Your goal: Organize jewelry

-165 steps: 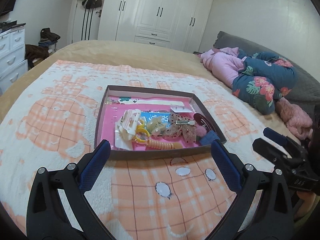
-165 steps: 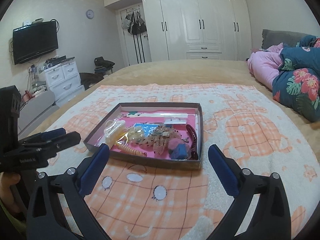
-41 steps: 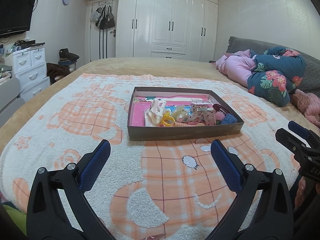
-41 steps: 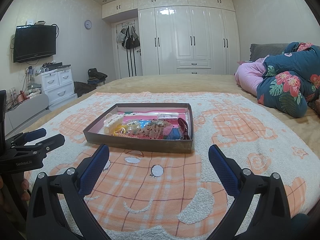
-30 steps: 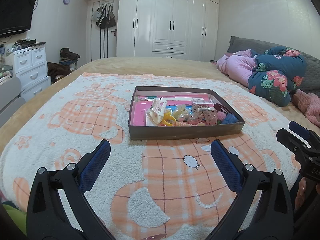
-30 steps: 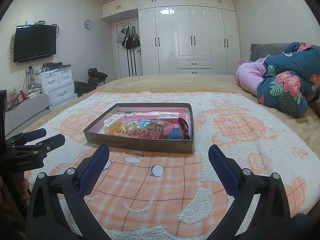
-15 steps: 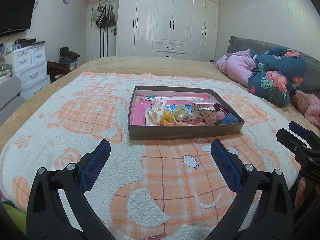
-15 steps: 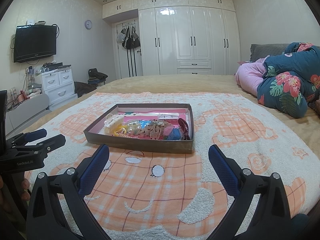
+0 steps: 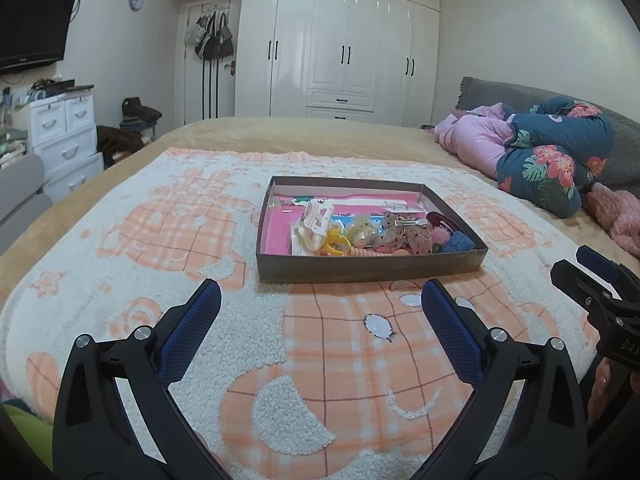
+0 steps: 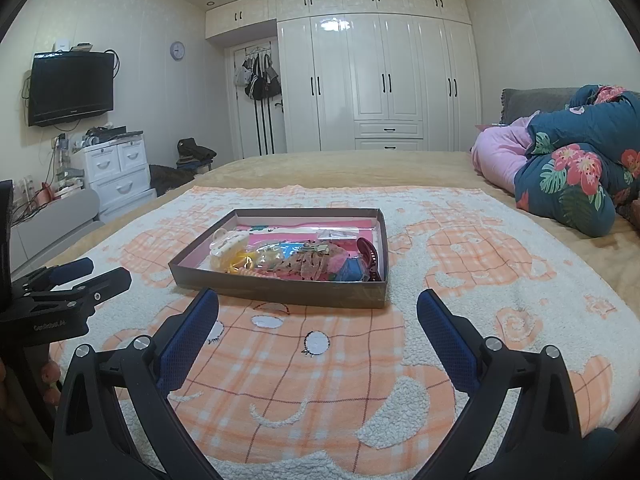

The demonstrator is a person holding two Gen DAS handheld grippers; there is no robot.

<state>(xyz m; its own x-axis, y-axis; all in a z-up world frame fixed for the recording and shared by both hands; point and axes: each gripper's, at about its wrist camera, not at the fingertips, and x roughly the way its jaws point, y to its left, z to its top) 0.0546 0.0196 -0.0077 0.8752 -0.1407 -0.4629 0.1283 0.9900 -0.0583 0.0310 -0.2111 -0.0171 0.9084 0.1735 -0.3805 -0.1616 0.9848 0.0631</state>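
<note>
On the bed [image 9: 304, 136], a tan cover carries a white and orange plaid blanket [image 9: 248, 344] with cartoon figures; the blanket spreads across most of the near surface. Against the far wall stands a white wardrobe [image 10: 384, 80], with bags [image 10: 260, 78] hung on a door to its left. A dark television [image 10: 70, 88] is mounted on the left wall above a white drawer unit [image 10: 116, 172]. Folded floral bedding [image 9: 556, 160] and a pink bundle [image 9: 468, 140] lie at the right side of the bed, near the grey headboard.

A shallow dark-walled tray [image 9: 368, 272] with a pink floor sits on the blanket, roughly central, ahead of both grippers and apart from them. Its contents are heaped toward the near and right portions: a cream claw clip [image 9: 316, 224] at left, a yellow ring piece [image 9: 334, 246] beneath it, translucent speckled clips [image 9: 404, 236] carrying a metal barrette [image 9: 410, 222], a blue item [image 9: 460, 243] at the near right corner, and a dark red clip [image 10: 370, 258] along the right wall.

The left gripper [image 9: 320, 308] hangs over the blanket short of the tray, fingers spread wide, nothing between them. The right gripper [image 10: 318, 308] is likewise spread and empty, level with the left, just beside it.
</note>
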